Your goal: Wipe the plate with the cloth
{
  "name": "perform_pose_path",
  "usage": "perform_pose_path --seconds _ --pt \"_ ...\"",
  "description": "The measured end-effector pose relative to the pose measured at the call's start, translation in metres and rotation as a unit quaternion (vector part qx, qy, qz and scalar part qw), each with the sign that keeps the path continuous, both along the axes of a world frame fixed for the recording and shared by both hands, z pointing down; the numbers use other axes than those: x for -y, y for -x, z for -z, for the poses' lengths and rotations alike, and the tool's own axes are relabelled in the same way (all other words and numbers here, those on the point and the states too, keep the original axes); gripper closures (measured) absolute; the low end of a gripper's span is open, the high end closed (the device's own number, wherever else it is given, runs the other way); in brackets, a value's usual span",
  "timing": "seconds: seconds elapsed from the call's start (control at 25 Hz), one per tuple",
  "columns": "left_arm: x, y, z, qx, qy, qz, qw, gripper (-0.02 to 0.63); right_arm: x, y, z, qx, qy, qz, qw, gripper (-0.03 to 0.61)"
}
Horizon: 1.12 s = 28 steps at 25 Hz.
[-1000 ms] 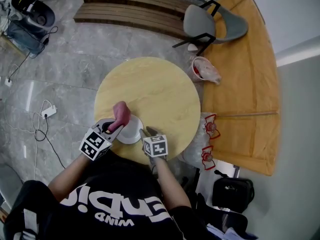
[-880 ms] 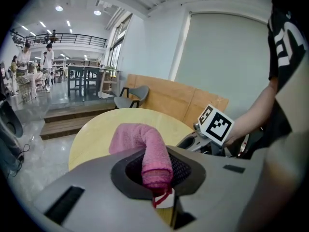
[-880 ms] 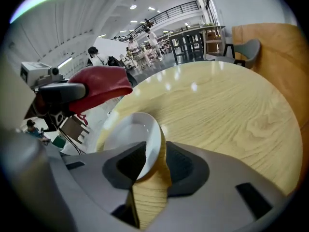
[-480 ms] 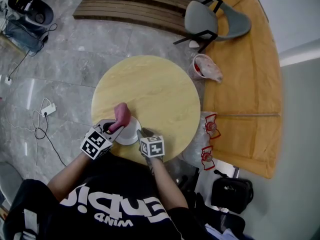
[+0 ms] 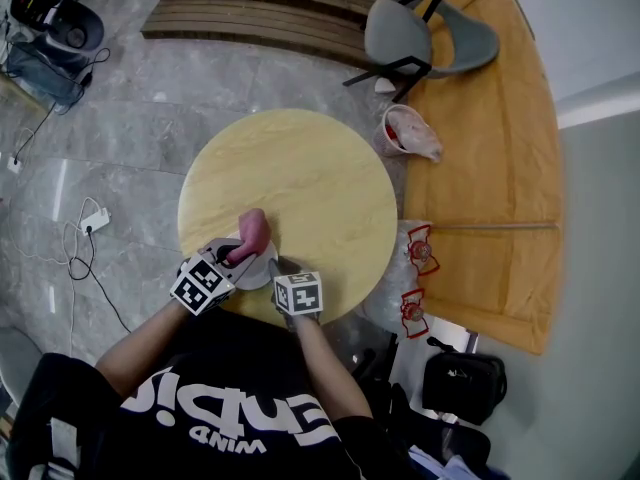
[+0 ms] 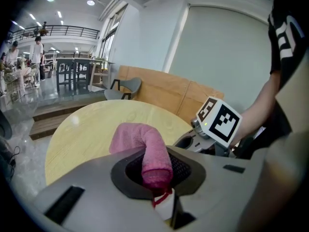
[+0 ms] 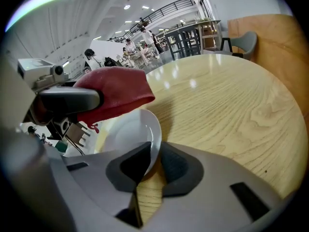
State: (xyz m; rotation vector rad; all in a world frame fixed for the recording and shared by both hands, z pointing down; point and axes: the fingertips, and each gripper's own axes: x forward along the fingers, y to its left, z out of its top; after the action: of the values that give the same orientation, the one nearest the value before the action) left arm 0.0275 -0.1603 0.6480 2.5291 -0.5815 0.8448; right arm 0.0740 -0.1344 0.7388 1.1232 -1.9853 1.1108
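- The right gripper [image 7: 152, 167] has its jaws drawn in narrow; they have just been closing. The near rim of the white plate [image 7: 129, 129] stands between the pads, and both pads appear to touch it, so I judge this a pinch on the edge.
- The left gripper [image 6: 157, 180] is clamped tight on one end of the pink cloth [image 6: 145, 146]. The cloth runs forward out of the jaws as a roll and flops over at its far end.
- From the left jaws the plate lies just below and to the right. In the right gripper view the cloth's free end hangs over the plate's far side; whether it touches I cannot tell.
- The cloth's long axis follows the line the left gripper points along, away from the person.
- The grippers sit close side by side at the near edge of the round table [image 5: 300, 168], where the plate rests.
- The wipe likely calls for the left hand to lower and sweep the cloth across the plate's face while the right steadies the rim.
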Motion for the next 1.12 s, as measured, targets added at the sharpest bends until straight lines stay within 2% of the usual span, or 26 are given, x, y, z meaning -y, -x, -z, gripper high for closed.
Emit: perform_pose_path --seconds 0.24,0.48,0.84,1.12 --pt "-0.014 -0.029 -0.023 0.012 0.033 -0.042 0.9985 0.568 0.0 0.001 0.001 0.001 -0.003 -0.01 1.0 0.499" --pt "-0.022 -0.042 -0.043 0.043 0.025 -0.075 0.996 0.568 0.0 0.001 0.001 0.009 -0.002 -0.025 1.0 0.5" --pt "-0.019 -0.033 -0.073 0.098 0.038 -0.057 0.9929 0.568 0.001 0.0 0.001 -0.001 -0.006 -0.034 0.999 0.503" --pt "-0.015 -0.03 -0.077 0.104 0.033 -0.031 0.9935 0.568 0.001 0.0 0.001 -0.009 -0.014 -0.032 0.999 0.503"
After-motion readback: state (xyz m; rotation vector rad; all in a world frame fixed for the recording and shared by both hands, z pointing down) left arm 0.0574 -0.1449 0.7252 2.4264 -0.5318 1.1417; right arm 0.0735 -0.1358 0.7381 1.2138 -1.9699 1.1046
